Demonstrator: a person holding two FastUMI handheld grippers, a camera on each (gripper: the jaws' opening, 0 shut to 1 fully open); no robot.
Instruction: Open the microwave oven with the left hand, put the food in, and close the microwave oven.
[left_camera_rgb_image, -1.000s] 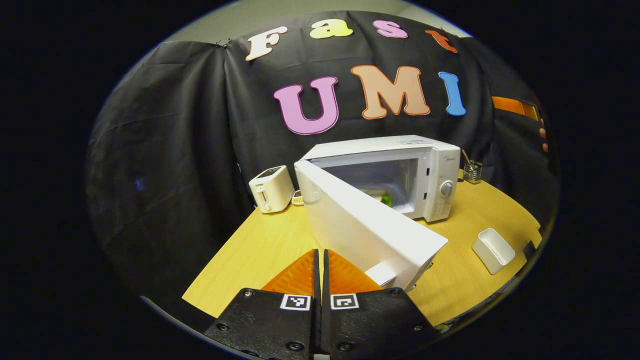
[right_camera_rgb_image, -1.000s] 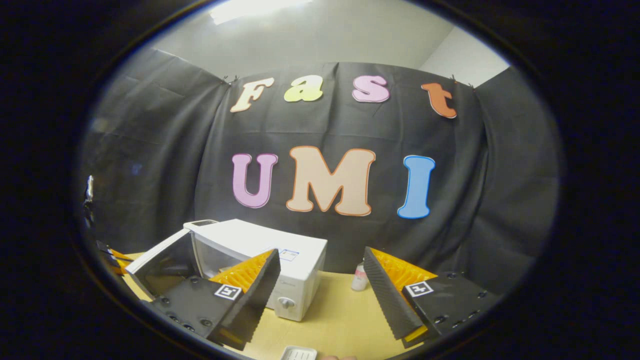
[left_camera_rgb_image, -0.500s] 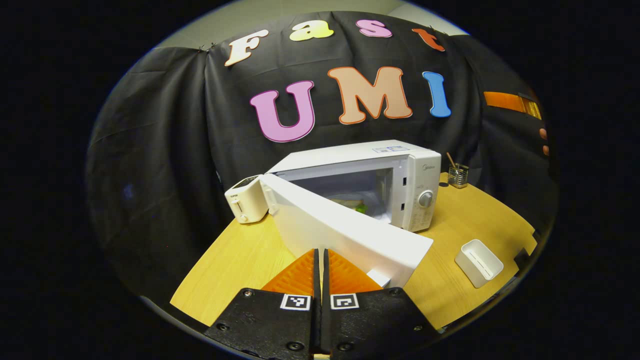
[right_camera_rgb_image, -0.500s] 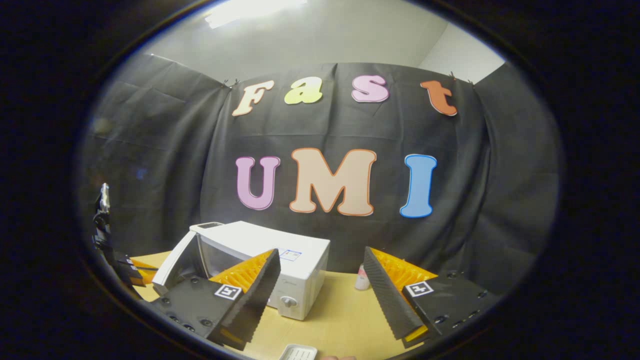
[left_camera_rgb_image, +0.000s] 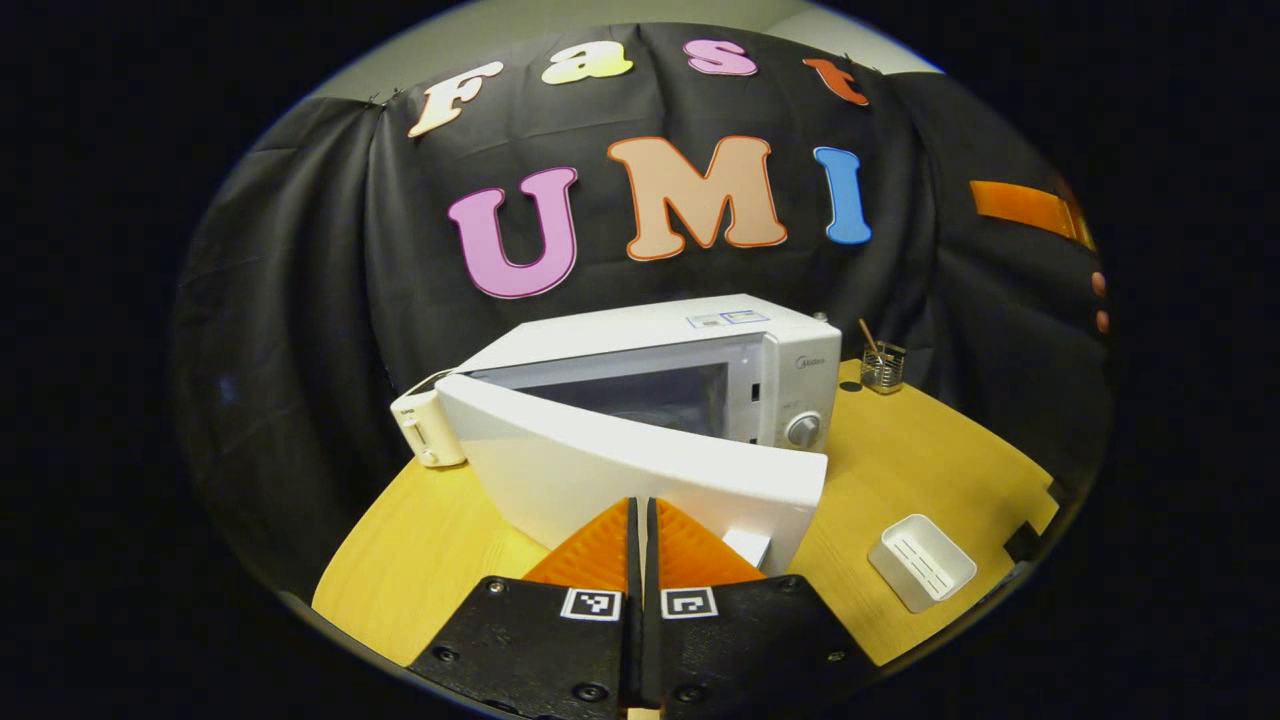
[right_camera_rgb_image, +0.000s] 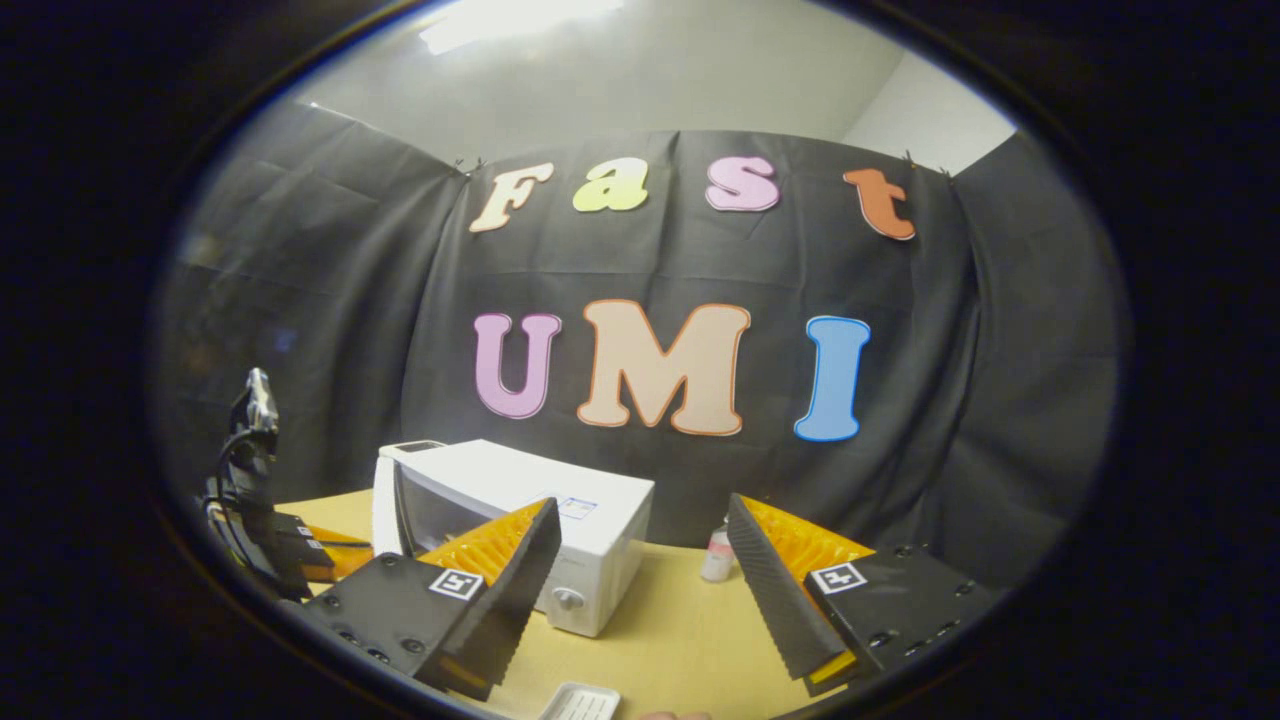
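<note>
Left gripper (left_camera_rgb_image: 640, 515): fingers together, tips against the outer face of the microwave door (left_camera_rgb_image: 640, 470).
Door: ajar, angled toward the microwave oven (left_camera_rgb_image: 700, 340) just ahead.
Right gripper (right_camera_rgb_image: 640, 560): fingers apart, holding nothing; microwave ahead-left.
Food: cannot tell.

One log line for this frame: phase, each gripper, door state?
phase: closing | left gripper: shut, against door | right gripper: open, empty | microwave: ajar

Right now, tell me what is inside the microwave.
The door stands partly ajar and covers most of the microwave cavity. Above its top edge only bare grey inner wall shows. The cavity floor is hidden, so any food there cannot be confirmed.
</note>
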